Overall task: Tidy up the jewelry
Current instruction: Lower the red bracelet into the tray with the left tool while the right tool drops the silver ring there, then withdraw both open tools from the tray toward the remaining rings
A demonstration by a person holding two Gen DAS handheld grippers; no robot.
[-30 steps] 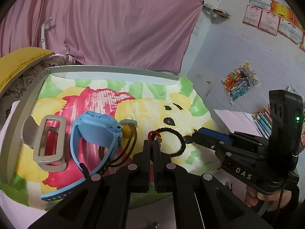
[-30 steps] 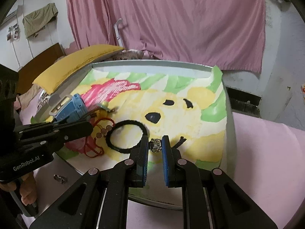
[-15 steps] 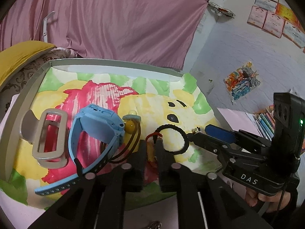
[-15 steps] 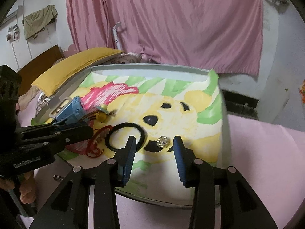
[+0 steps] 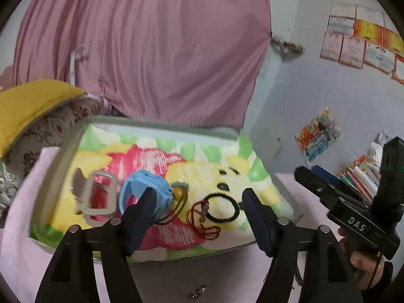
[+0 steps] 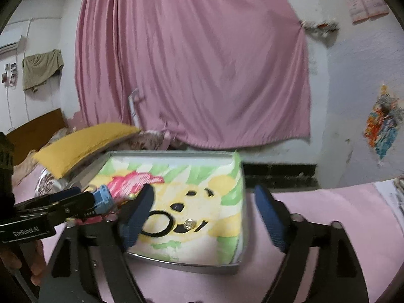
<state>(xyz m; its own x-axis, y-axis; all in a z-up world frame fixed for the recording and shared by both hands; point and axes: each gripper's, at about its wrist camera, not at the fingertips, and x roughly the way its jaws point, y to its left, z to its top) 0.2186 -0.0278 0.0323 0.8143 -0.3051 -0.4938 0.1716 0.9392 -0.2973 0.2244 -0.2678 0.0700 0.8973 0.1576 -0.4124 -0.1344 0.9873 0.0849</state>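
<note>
Above the tray (image 5: pixel 63 166), both hand-held grippers, left (image 5: pixel 197 202) and right (image 6: pixel 202 209), were opening, nothing between; lifting clear without snagging the red cord bracelet (image 5: pixel 202 217) was advised.

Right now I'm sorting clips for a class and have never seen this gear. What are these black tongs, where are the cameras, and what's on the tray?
A person holds a two-finger gripper in each hand; each carries a fisheye camera looking along its fingers. In the left view, the left gripper is opening, nothing between its jaws; in the right view, so is the right gripper. Below sits a tray lined with a cartoon print. On it lie a grey hair clip, a blue watch, a red cord bracelet, a black hair tie and a small sparkly stud.
</note>
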